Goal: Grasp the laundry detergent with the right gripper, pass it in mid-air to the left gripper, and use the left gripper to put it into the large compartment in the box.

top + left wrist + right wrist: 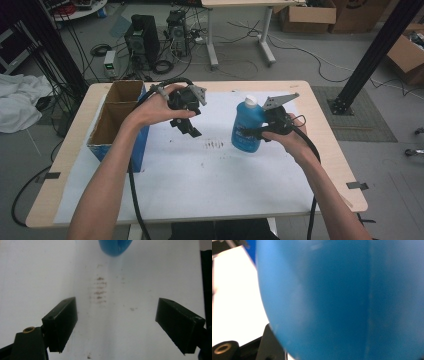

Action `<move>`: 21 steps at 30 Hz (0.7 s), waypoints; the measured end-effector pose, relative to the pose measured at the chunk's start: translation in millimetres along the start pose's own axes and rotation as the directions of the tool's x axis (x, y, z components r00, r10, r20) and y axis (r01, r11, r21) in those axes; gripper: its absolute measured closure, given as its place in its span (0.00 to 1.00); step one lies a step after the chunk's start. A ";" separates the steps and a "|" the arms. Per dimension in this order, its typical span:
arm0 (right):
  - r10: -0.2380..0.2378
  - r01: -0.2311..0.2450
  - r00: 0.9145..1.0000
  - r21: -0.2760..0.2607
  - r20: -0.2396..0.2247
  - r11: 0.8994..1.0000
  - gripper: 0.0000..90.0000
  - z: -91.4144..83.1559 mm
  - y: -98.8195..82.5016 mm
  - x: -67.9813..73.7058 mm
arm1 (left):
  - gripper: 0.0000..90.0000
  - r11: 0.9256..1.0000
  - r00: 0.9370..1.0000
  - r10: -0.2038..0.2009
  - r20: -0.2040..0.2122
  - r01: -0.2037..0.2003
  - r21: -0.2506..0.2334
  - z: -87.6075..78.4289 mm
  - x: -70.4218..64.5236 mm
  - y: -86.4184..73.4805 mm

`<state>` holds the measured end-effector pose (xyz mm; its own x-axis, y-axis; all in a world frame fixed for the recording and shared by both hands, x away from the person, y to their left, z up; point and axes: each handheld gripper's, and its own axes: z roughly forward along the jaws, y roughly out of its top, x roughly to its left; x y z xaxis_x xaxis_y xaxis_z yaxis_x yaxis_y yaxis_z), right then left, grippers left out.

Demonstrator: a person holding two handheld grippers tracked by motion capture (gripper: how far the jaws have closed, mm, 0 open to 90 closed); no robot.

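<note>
High view, near edge first: two forearms enter from the bottom of the frame over a white sheet (200,185) that covers most of the wooden tabletop (75,150). The lower half of the sheet lies bare, giving open room in front of both hands. Black cable trails from each hand off the near edge.

Centre of frame: a faint brown smudge (215,145) marks the sheet between the two hands. Right of it, the right hand-held gripper (260,134) has its jaws pinching the lower body of a blue bottle (246,129) with a white cap, held upright; whether the base rests on the sheet cannot be told. The right gripper view confirms a close grip, with blue plastic (342,300) pressed against the camera and one black jaw at lower left. Left of the smudge, the left hand-held gripper (187,125) hangs above the sheet, jaws spread and holding nothing. The left gripper view shows both jaws wide apart over the stained sheet, with the bottle's blue base (115,247) at the top centre.

Left side: an open cardboard box (117,117) with blue outer walls stands at the sheet's left margin, just beside the left forearm, narrowing room on that side.

Far edge and beyond: bare wood borders the sheet. Past the tabletop the floor carries computer towers (145,40), loose cables, a second table's legs, cardboard cartons at upper right, and a black strut (375,55) running diagonally.
</note>
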<state>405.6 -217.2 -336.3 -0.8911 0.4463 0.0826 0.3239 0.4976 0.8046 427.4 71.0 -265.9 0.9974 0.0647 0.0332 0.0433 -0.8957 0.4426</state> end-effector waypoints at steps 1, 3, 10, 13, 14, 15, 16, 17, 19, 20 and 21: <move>-0.009 0.009 1.000 0.005 -0.014 1.000 0.50 1.4 2.3 2.0 | 0.21 1.000 1.000 0.008 0.000 -0.008 -0.005 -3.2 -1.0 2.4; -0.027 0.027 0.999 0.009 -0.035 1.000 0.50 3.3 4.8 5.0 | 0.20 1.000 1.000 0.021 -0.002 -0.021 -0.016 -10.4 -3.5 8.1; -0.099 0.102 0.987 0.018 -0.129 0.995 0.50 13.2 12.1 16.8 | 0.20 0.999 0.998 0.050 0.029 -0.049 -0.023 -33.9 -9.3 30.7; -0.126 0.132 0.980 0.029 -0.155 0.991 0.50 18.0 15.0 21.0 | 0.20 0.999 0.998 0.040 0.040 -0.039 -0.021 -36.7 -9.4 35.5; -0.126 0.132 0.980 0.029 -0.155 0.991 0.50 18.0 15.0 21.0 | 0.20 0.999 0.998 0.043 0.043 -0.042 -0.025 -37.3 -9.5 37.2; -0.139 0.146 0.975 0.028 -0.173 0.989 0.50 20.9 16.4 22.9 | 0.20 0.998 0.998 0.046 0.052 -0.045 -0.033 -38.2 -9.6 41.7; -0.146 0.153 0.973 0.026 -0.181 0.988 0.50 22.3 17.0 24.1 | 0.20 0.998 0.997 0.048 0.057 -0.046 -0.037 -38.1 -9.4 43.6; -0.146 0.153 0.973 0.026 -0.181 0.988 0.50 22.3 17.0 24.1 | 0.20 0.998 0.997 0.048 0.057 -0.046 -0.037 -38.1 -9.4 43.6; -0.153 0.159 0.969 0.017 -0.194 0.987 0.50 24.9 18.5 26.6 | 0.20 0.998 0.996 0.052 0.068 -0.049 -0.042 -36.2 -9.5 46.6; -0.157 0.165 0.965 0.017 -0.210 0.986 0.50 27.2 20.4 29.4 | 0.19 0.998 0.996 0.059 0.066 -0.057 -0.037 -32.9 -9.5 49.6; -0.157 0.165 0.965 0.017 -0.210 0.986 0.50 27.2 20.4 29.4 | 0.19 0.998 0.996 0.059 0.066 -0.057 -0.037 -32.9 -9.5 49.6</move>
<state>394.6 -173.7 -333.4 -0.9775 0.1965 0.0763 0.1781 0.5765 0.7974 418.2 40.4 -214.8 0.9998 -0.0177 -0.0003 -0.0154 -0.8809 0.4731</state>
